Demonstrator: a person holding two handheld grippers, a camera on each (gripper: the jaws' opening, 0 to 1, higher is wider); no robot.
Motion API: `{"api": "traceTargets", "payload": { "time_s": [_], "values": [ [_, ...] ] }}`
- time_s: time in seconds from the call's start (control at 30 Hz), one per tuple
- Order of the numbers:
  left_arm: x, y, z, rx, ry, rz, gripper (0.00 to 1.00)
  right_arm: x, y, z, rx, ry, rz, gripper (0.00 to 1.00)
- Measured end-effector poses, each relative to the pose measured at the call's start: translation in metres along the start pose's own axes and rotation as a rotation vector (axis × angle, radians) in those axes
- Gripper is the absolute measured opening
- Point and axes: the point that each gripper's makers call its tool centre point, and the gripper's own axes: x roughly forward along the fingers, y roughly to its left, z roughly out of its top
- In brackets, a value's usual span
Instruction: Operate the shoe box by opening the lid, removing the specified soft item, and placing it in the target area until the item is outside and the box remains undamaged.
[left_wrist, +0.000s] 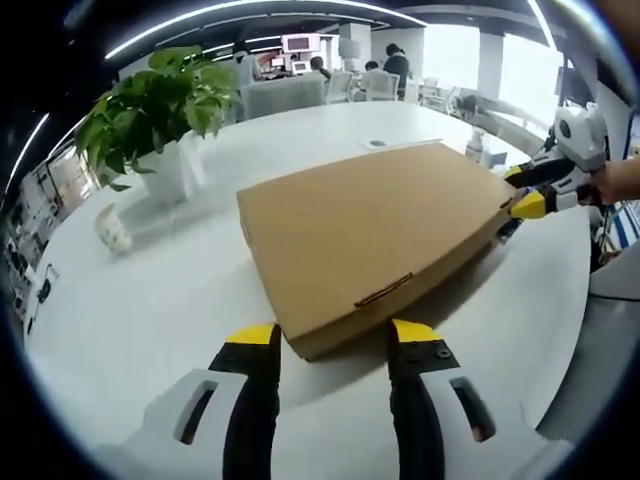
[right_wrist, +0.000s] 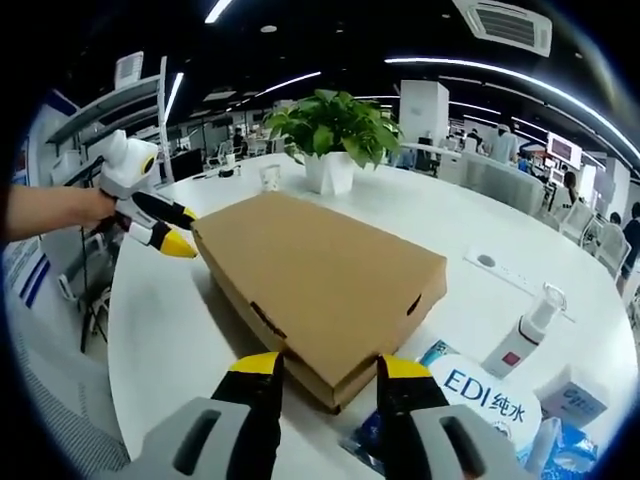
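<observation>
Left gripper view: brown cardboard shoe box (left_wrist: 375, 235), lid closed, lying flat on a white table (left_wrist: 150, 300). Left gripper (left_wrist: 335, 335), jaws spread apart and empty, tips just before the box's near corner. Right gripper (left_wrist: 525, 190) at the box's far end, yellow tips close against its edge; whether they grip it cannot be told. Potted plant (left_wrist: 160, 110) and a small cup (left_wrist: 112, 230) beyond the box. Right gripper view: box (right_wrist: 320, 275), right gripper (right_wrist: 330, 368) jaws apart at the near corner, spray bottle (right_wrist: 528, 335), blue-lettered packet (right_wrist: 490, 395).
</observation>
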Motion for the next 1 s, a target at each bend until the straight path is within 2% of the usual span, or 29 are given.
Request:
{"api": "traceTargets", "payload": {
  "time_s": [0.3,0.57,0.73,1.0],
  "values": [
    [-0.01,-0.002,0.001,-0.022,-0.007,0.006,0.45,-0.009,-0.003,0.004,0.018,-0.025,-0.009,0.38],
    [-0.021,-0.008,0.005,-0.019,-0.03,0.021,0.52,-0.021,0.003,0.007,0.009,-0.051,0.0,0.45],
    [-0.031,-0.015,0.015,-0.046,-0.085,0.029,0.57,-0.033,0.004,0.009,-0.025,-0.065,-0.014,0.54],
    [-0.043,-0.031,0.026,-0.043,-0.135,0.03,0.64,-0.052,-0.004,0.002,-0.01,-0.061,-0.048,0.68]
  ]
}}
